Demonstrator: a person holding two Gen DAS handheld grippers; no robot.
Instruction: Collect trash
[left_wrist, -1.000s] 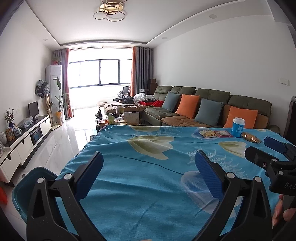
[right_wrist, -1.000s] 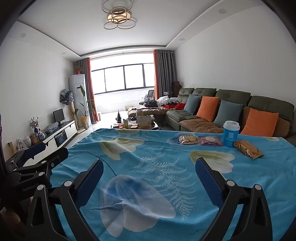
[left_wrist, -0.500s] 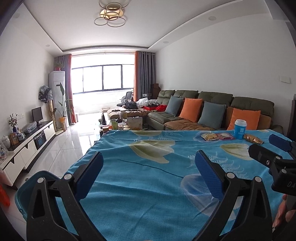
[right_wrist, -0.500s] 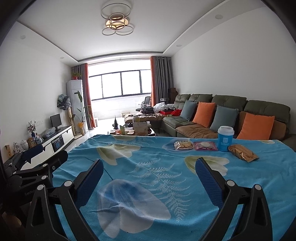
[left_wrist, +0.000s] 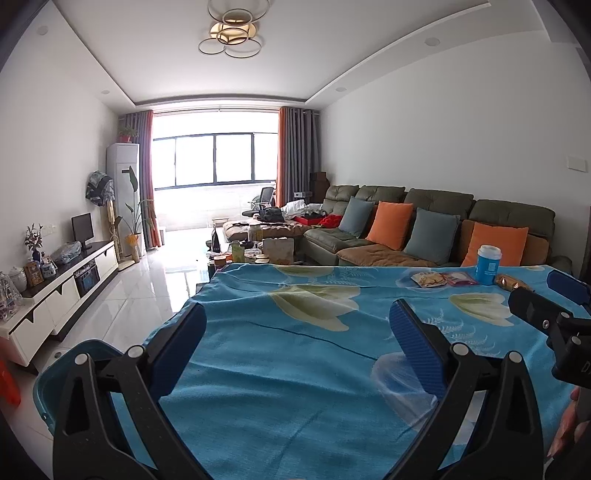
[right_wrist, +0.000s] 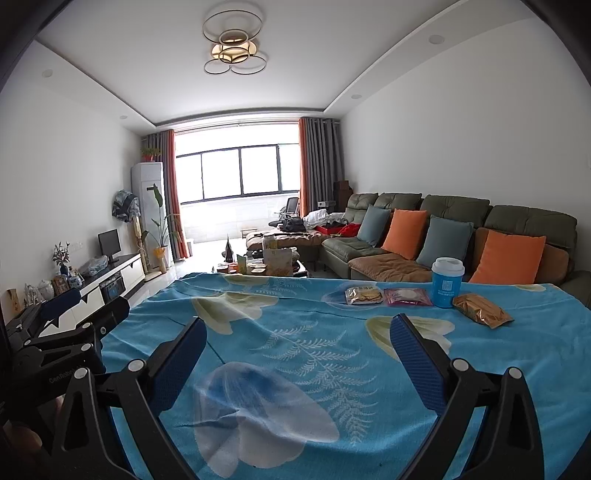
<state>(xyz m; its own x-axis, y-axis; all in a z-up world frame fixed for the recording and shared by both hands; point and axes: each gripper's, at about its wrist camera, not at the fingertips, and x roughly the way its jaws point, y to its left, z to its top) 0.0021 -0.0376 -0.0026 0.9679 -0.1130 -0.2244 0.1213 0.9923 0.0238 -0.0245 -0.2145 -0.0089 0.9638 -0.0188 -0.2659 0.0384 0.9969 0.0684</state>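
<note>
At the far right edge of the blue-clothed table (right_wrist: 295, 354) lie a yellow snack packet (right_wrist: 363, 295), a pink packet (right_wrist: 407, 297), a blue cup with a white lid (right_wrist: 447, 282) and a brown-gold wrapper (right_wrist: 481, 314). The cup (left_wrist: 488, 264) and packets (left_wrist: 428, 279) also show in the left wrist view. My left gripper (left_wrist: 295, 339) is open and empty over the near left of the table. My right gripper (right_wrist: 295, 343) is open and empty over the near middle, well short of the trash.
A teal bin (left_wrist: 59, 373) stands on the floor at the table's left near corner. A green sofa with orange and grey cushions (right_wrist: 443, 236) runs behind the table. A low TV cabinet (left_wrist: 55, 288) lines the left wall. A cluttered coffee table (right_wrist: 273, 258) lies beyond.
Both cameras have tilted upward a little, so the table and trash sit lower in view. Both grippers stay open and empty.
</note>
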